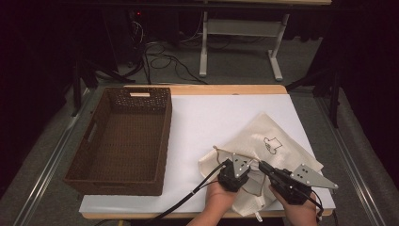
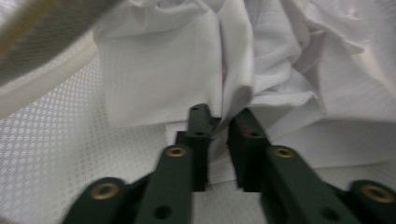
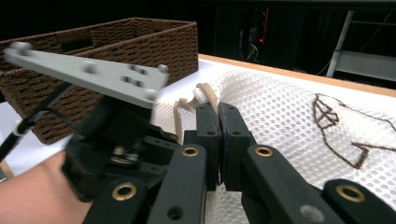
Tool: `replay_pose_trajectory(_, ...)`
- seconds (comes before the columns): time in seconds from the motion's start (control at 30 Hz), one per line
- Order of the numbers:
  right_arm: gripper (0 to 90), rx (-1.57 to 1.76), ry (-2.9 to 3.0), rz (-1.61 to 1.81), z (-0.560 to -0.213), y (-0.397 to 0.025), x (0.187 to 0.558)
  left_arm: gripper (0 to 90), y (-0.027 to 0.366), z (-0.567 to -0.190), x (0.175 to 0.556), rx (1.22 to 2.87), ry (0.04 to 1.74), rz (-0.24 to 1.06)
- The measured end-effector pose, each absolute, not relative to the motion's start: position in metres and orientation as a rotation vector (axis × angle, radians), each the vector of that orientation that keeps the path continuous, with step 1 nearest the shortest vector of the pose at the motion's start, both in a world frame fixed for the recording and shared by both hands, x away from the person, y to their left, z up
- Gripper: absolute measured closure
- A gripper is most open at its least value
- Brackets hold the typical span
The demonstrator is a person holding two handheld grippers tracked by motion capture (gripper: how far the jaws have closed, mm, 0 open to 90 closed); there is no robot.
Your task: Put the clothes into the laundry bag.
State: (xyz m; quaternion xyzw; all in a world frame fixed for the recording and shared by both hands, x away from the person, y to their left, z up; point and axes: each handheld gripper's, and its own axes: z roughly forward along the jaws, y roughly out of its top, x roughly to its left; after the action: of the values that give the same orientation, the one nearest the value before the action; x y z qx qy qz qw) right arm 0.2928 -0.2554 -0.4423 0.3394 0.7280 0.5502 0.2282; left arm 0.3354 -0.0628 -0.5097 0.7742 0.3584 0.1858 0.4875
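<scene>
the left gripper [image 1: 234, 170] pinches a fold of the white mesh laundry bag [image 1: 275, 141] at the table's near right; the right gripper [image 1: 266, 168] clamps its mesh edge. light, limp, likely to sag, so hems and the drawstring [image 3: 177, 117] probably grip best.

basket [image 1: 123, 139] blocks left (tall walls), centre open

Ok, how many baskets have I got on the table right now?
1. The brown wicker basket sits on the table's left side, apart from the mesh bag that both grippers work on at the near right.
</scene>
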Motion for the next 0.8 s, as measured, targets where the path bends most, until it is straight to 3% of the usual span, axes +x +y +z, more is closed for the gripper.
replay_pose_trajectory(0.2, 89.8, 0.934, 2.02, 1.505, -0.445, -0.251, 0.293, 45.8, -0.036, -0.503, 0.316, 1.862, 0.845, 0.44)
replay_pose_trajectory(0.6, 89.7, 0.923, 2.035, 1.5, -0.446, -0.246, 0.291, 43.5, 0.052, -0.489, 0.273, 1.899, 0.86, 0.474)
replay_pose_trajectory(0.8, 89.7, 0.908, 2.069, 1.463, -0.45, -0.24, 0.289, 42.6, 0.059, -0.492, 0.274, 1.854, 0.868, 0.426)
